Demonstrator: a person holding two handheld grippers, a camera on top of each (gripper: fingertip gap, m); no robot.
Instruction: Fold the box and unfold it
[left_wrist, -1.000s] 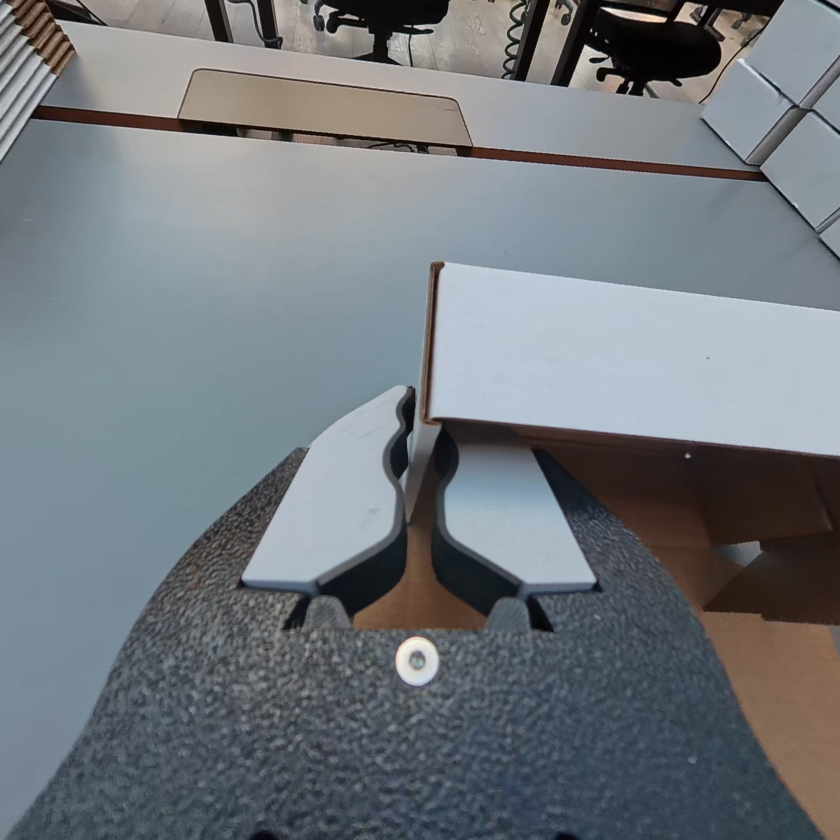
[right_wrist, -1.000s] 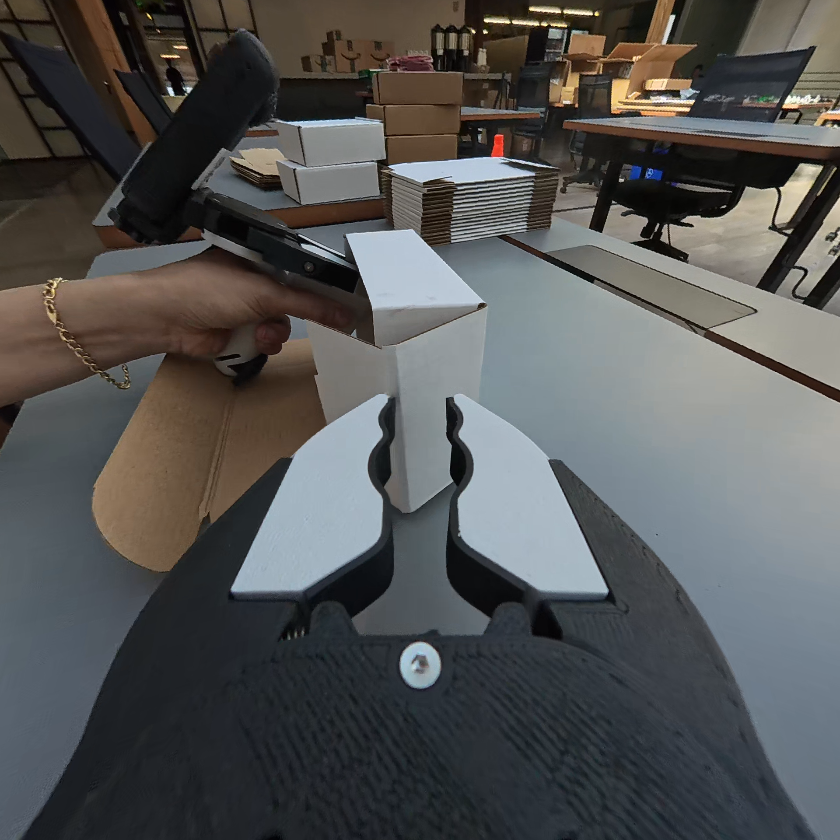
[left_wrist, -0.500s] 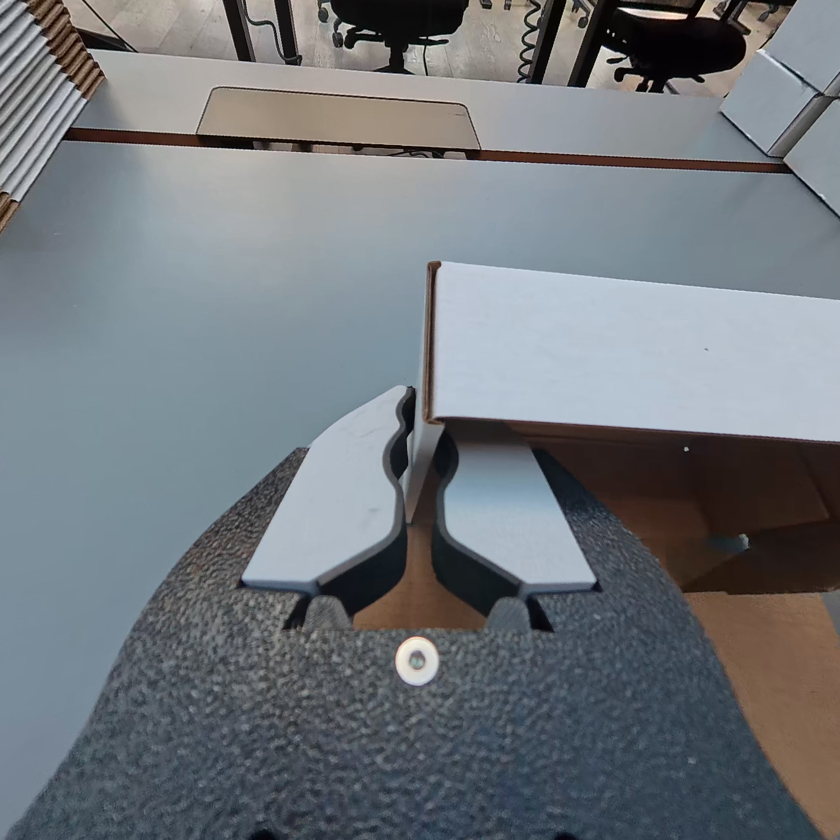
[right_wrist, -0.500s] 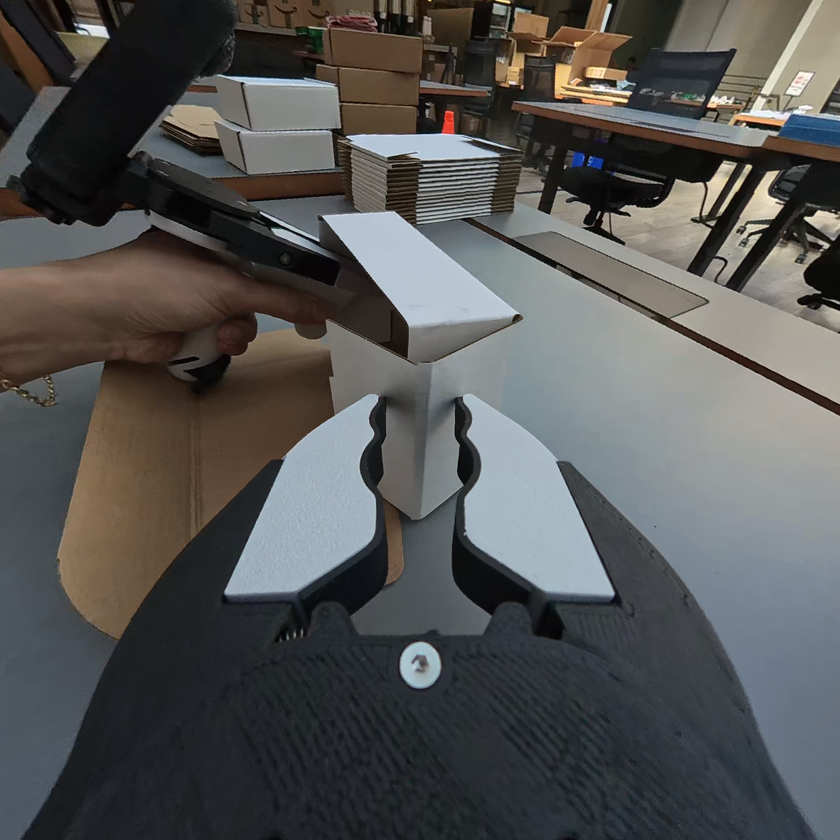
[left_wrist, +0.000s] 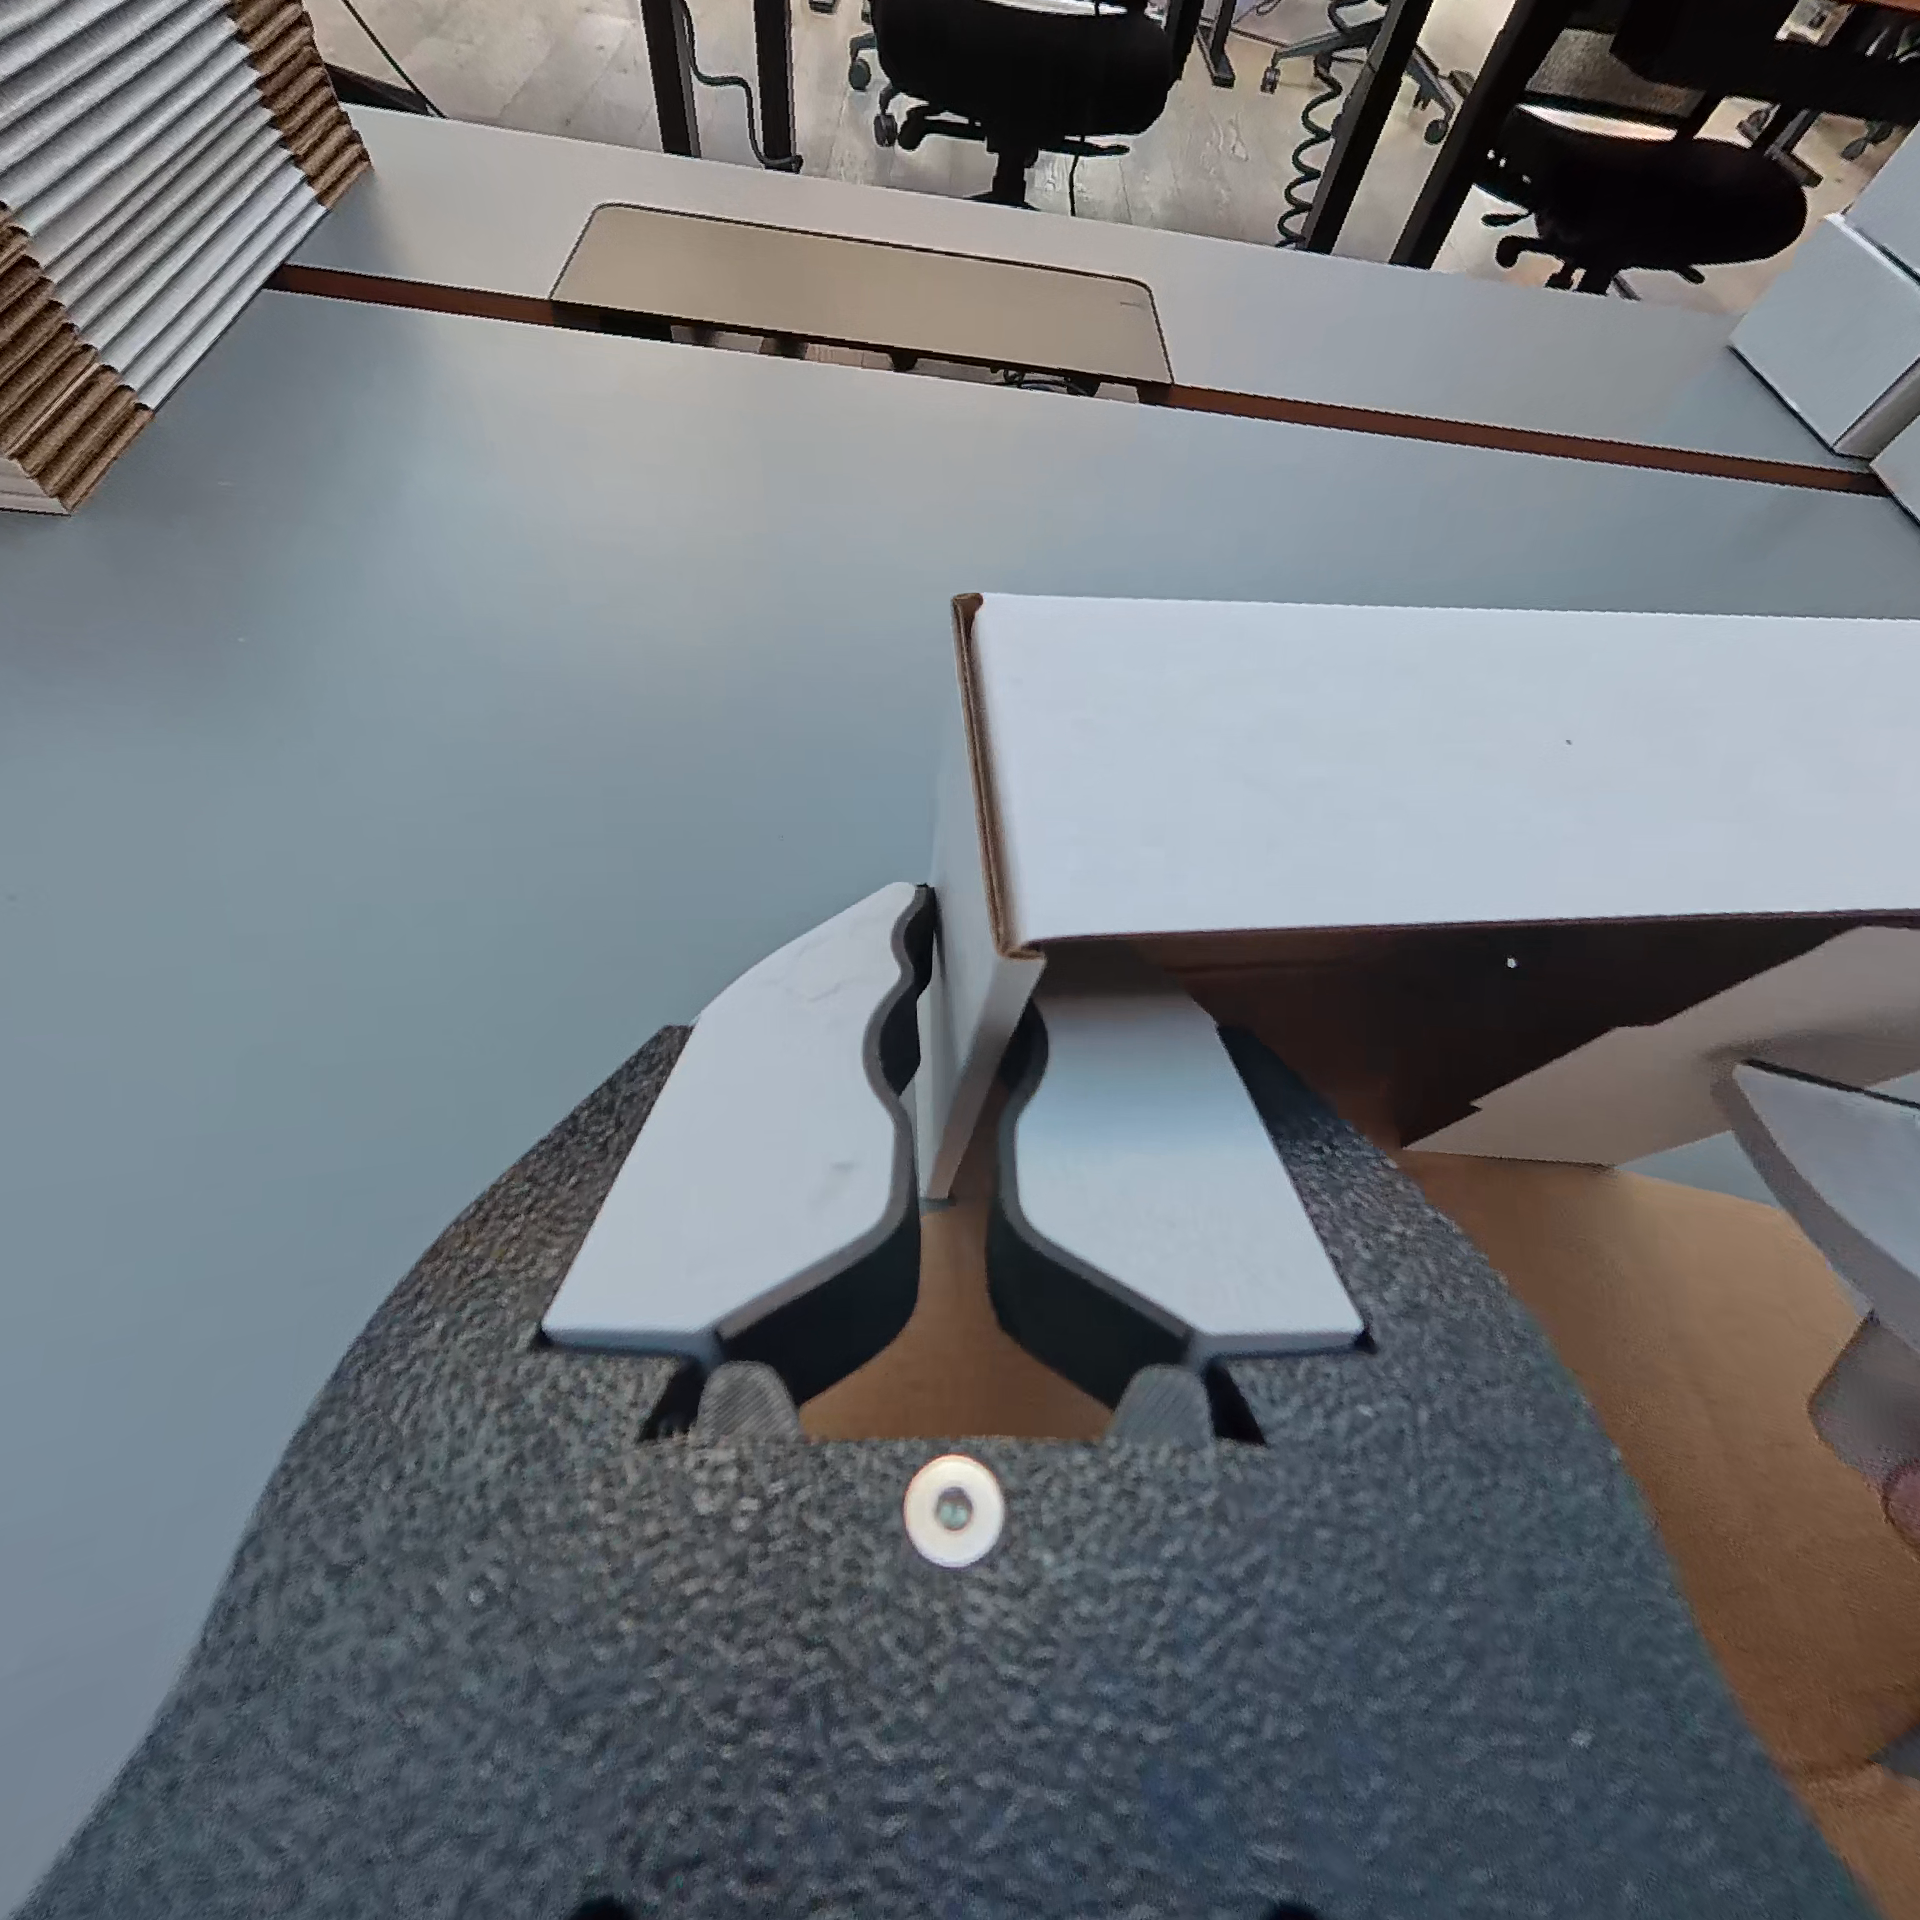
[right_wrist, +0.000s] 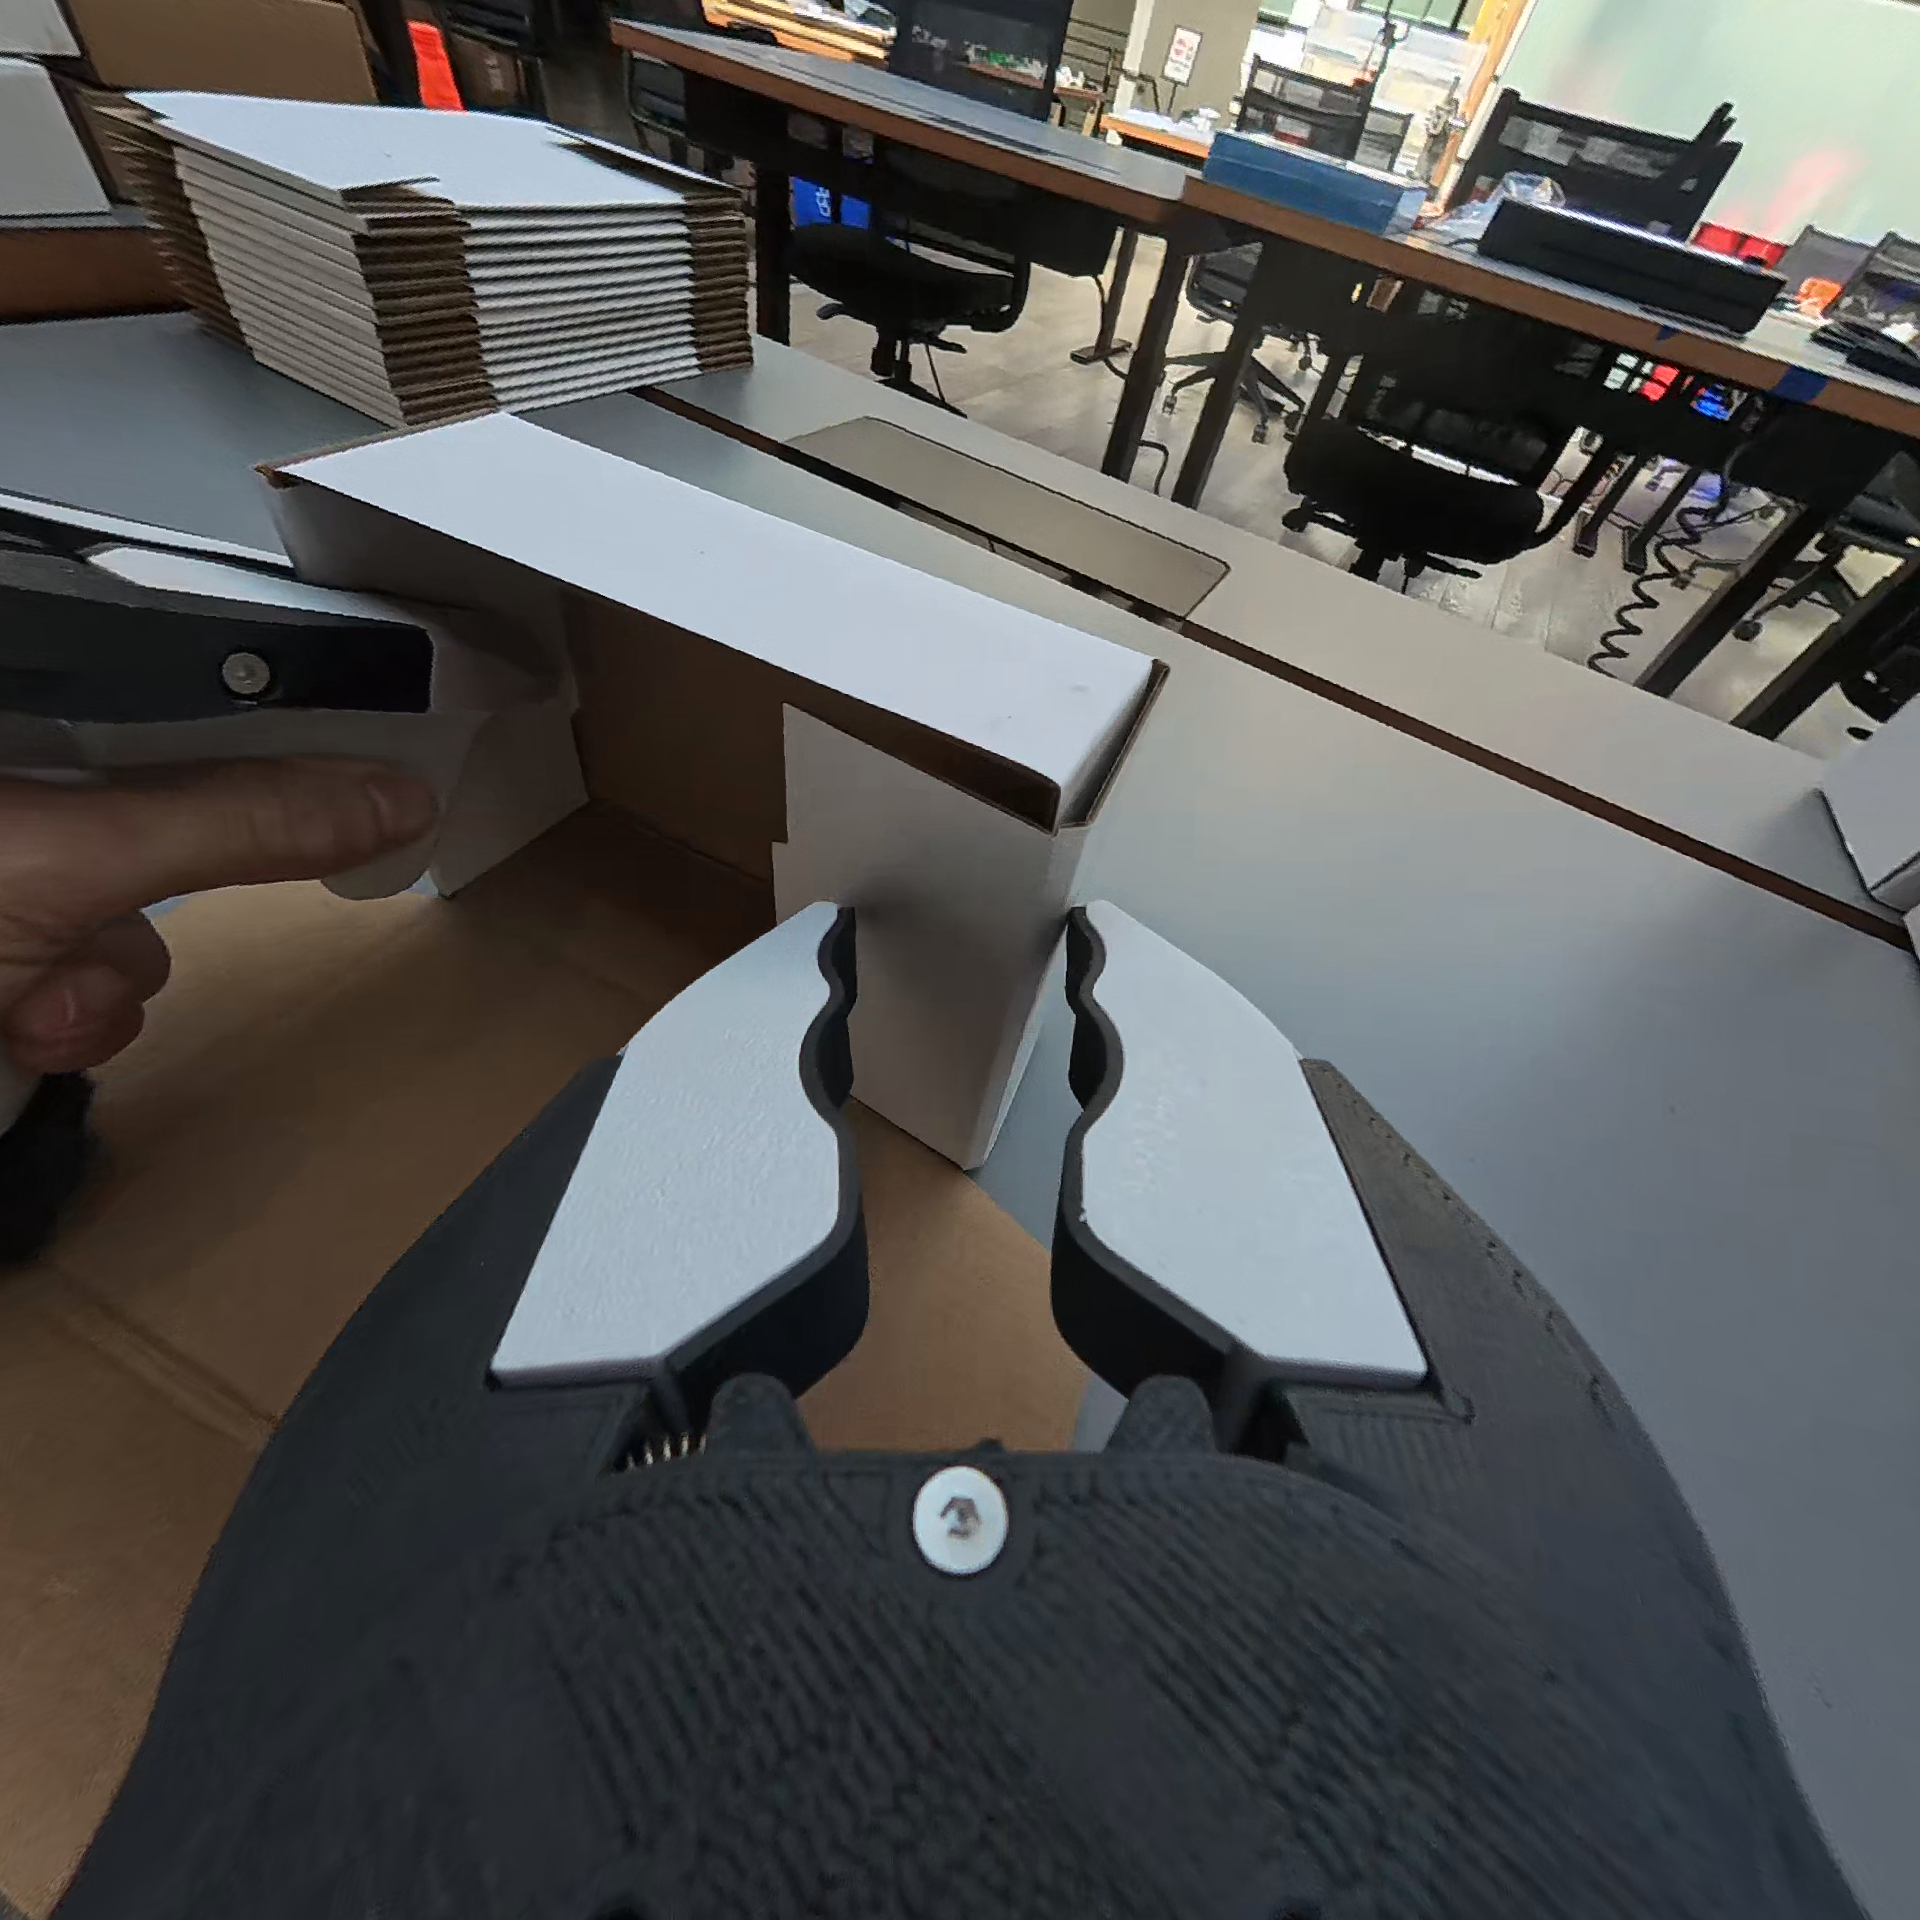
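A white cardboard box (right_wrist: 727, 603) with a brown inside stands half folded on the grey table (right_wrist: 1455, 1039). Its back wall is upright with a white strip folded over the top, and its brown panel (right_wrist: 312, 1091) lies flat. My left gripper (left_wrist: 971, 966) is shut on the box's white left end flap (left_wrist: 961, 1039). It also shows in the right wrist view (right_wrist: 312, 644), held by a hand. My right gripper (right_wrist: 961, 935) is open, its fingers on either side of the box's right end corner (right_wrist: 935, 935). One right finger (left_wrist: 1849, 1174) shows at the edge of the left wrist view.
A stack of flat cardboard blanks (right_wrist: 447, 270) lies at the table's far left, also seen in the left wrist view (left_wrist: 125, 229). Folded white boxes (left_wrist: 1849, 332) sit at the far right. A cable hatch (left_wrist: 862, 291) lies in the neighbouring desk, with office chairs (right_wrist: 1413, 499) beyond.
My right gripper has opened wider and swung round to the box's right end. The left gripper keeps its hold on the left end flap and has shifted only slightly.
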